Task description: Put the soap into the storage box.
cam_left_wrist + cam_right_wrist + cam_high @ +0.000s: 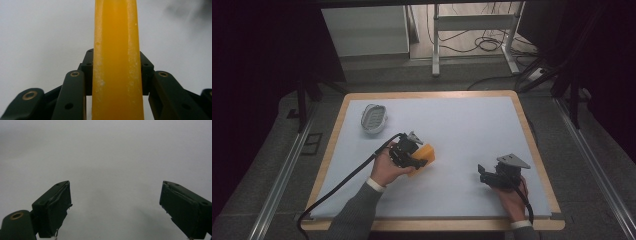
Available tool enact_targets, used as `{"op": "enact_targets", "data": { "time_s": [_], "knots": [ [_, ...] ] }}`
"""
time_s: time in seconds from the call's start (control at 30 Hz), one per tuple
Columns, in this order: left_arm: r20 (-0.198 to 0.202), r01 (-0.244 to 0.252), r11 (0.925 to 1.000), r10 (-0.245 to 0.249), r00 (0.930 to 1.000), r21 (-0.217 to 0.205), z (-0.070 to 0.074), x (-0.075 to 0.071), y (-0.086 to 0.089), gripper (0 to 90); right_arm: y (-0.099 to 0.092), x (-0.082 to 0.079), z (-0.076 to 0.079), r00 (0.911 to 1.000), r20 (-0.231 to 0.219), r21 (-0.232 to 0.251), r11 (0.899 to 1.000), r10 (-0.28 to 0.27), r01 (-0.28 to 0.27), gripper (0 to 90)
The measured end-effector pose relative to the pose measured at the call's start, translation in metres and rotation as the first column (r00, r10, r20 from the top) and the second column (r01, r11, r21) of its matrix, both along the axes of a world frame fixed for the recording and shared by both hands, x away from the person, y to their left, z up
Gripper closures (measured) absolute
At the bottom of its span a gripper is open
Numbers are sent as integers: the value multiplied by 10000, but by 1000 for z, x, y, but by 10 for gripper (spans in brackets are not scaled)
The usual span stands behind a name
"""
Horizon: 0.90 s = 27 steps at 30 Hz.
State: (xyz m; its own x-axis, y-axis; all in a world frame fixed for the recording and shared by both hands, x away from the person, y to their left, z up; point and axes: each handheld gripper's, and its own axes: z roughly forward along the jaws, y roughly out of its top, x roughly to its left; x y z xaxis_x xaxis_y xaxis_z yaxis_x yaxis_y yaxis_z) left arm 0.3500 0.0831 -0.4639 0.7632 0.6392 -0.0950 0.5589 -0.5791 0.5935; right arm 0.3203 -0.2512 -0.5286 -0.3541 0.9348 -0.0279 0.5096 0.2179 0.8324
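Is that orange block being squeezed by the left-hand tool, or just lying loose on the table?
Squeezed. The left gripper has its fingers pressed against both sides of the orange block.

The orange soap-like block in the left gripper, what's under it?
Under the orange soap-like block, held between the left gripper's jaws, lies the pale table mat. The patch directly beneath is covered.

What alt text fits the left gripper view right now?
A yellow-orange soap bar stands edge-on between the left gripper's two black jaws, which press on both its sides. Behind it lies a plain pale tabletop.
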Motion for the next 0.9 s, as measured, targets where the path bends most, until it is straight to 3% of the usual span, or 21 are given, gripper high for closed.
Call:
{"op": "enact_targets", "data": {
  "time_s": [0.9],
  "knots": [
    [192,-886,9953,894,9958,-378,14,10,36,610,0,0,0,10000,7,-11,10000,-37,37,104]
  ]
}}
